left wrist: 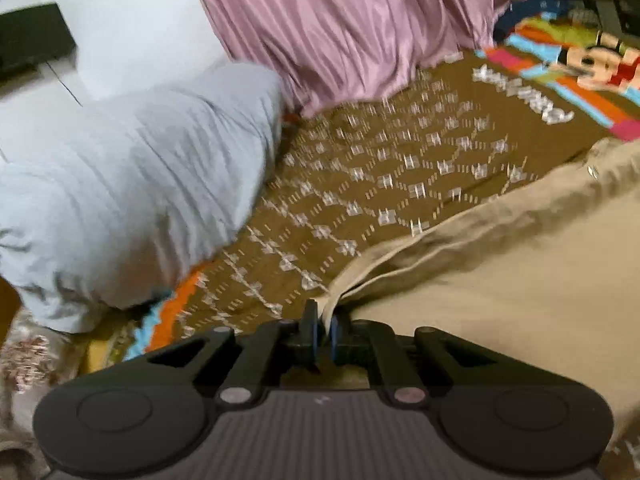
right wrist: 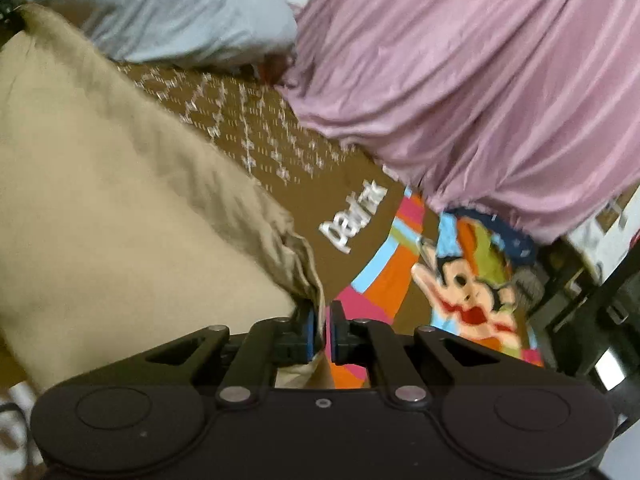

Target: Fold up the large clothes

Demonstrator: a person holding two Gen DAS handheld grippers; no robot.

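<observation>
A large beige garment (left wrist: 500, 272) lies spread on a brown patterned bedsheet (left wrist: 380, 168). In the left wrist view its folded hem corner runs into my left gripper (left wrist: 323, 312), whose jaws stand almost together and pinch the cloth. In the right wrist view the same beige garment (right wrist: 120, 200) fills the left side. Its bunched edge drops between the blue pads of my right gripper (right wrist: 325, 308), which is shut on it with only a thin gap. Both views are blurred.
A pale grey pillow (left wrist: 140, 184) (right wrist: 172, 12) lies at the far side of the bedsheet (right wrist: 260, 128). Pink pleated cloth (left wrist: 352, 20) (right wrist: 480, 80) hangs behind the bed. A cartoon print (right wrist: 472, 288) covers the sheet's end. Dark furniture (right wrist: 592, 300) stands beyond the bed's edge.
</observation>
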